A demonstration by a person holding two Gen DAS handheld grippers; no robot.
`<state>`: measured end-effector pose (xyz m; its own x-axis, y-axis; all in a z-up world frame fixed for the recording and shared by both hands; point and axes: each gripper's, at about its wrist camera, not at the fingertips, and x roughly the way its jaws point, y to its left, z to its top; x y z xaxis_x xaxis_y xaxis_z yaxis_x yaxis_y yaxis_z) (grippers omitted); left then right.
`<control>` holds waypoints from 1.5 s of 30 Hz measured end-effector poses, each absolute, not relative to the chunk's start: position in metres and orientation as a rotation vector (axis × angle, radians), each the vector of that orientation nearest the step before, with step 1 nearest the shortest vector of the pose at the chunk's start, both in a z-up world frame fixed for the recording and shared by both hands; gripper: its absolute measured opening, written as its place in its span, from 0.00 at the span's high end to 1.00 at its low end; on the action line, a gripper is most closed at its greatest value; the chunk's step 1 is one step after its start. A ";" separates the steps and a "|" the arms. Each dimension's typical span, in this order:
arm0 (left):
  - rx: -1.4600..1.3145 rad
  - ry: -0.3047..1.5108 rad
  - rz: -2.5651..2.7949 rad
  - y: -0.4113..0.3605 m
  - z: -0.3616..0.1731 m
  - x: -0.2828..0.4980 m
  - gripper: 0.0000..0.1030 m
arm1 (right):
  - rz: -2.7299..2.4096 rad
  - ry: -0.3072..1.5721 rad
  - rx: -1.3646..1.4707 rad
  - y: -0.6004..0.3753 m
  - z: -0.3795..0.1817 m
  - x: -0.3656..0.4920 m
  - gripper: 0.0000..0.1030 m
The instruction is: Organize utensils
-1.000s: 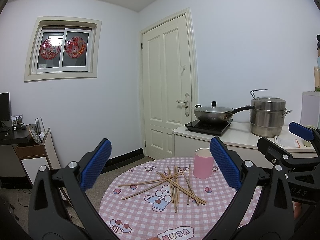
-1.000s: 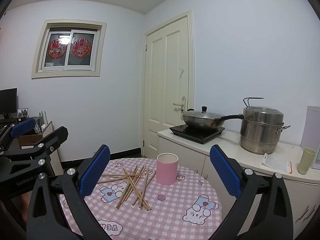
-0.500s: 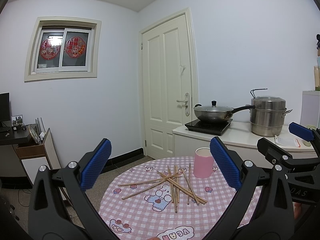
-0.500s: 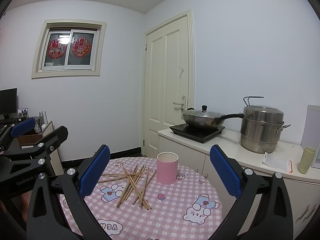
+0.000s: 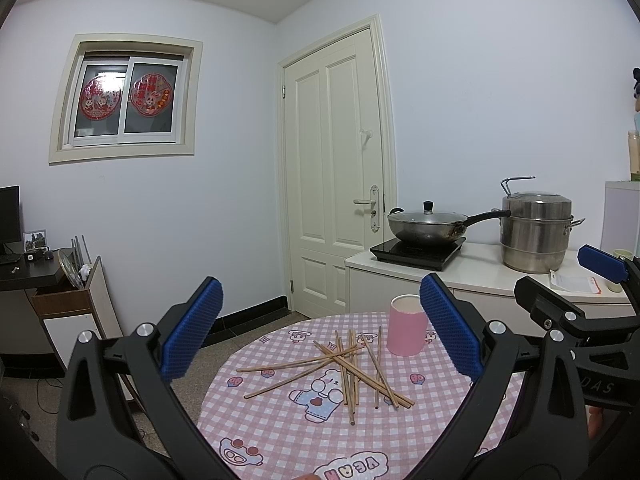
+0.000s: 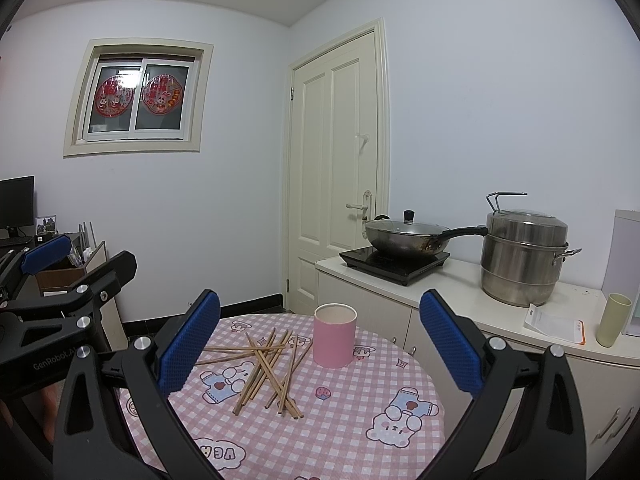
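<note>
Faintly, "GenRobot" shows on left gripper above chopsticks.

Readable text, both wrist views:

- Tablecloth, near edge, printed pink letters: "VEGAN", seen upside down in the left wrist view; only "VEG" shows in the right wrist view.
- Left hand-held gripper body, white lettering seen from the right wrist camera: "GenRobot.A", rest cut off.
- Right hand-held gripper body, seen from the left wrist camera: "DAS", start hidden.
- White packet on the counter: print too small to read.
- Red window decals: characters not legible.
</note>
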<state>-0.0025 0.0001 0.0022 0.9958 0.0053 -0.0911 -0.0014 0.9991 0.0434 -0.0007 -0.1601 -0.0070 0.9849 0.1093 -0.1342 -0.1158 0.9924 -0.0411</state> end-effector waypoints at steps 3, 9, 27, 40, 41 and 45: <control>0.045 0.092 0.004 0.002 0.006 -0.001 0.06 | 0.113 0.133 -0.048 -0.160 -0.007 -0.001 0.07; 0.044 0.092 0.004 0.002 0.007 -0.002 0.06 | 0.113 0.133 -0.048 -0.159 -0.012 0.000 0.07; 0.046 0.094 0.004 0.004 0.005 0.000 0.06 | 0.121 0.136 -0.045 -0.162 -0.016 0.002 0.07; 0.047 0.108 0.006 0.017 -0.007 0.004 0.06 | 0.131 0.154 -0.041 -0.163 -0.011 0.008 0.07; 0.047 0.109 0.007 0.018 -0.007 0.004 0.06 | 0.131 0.157 -0.041 -0.163 -0.011 0.008 0.07; 0.049 0.124 0.013 0.019 -0.011 0.011 0.06 | 0.134 0.170 -0.039 -0.162 -0.012 0.013 0.07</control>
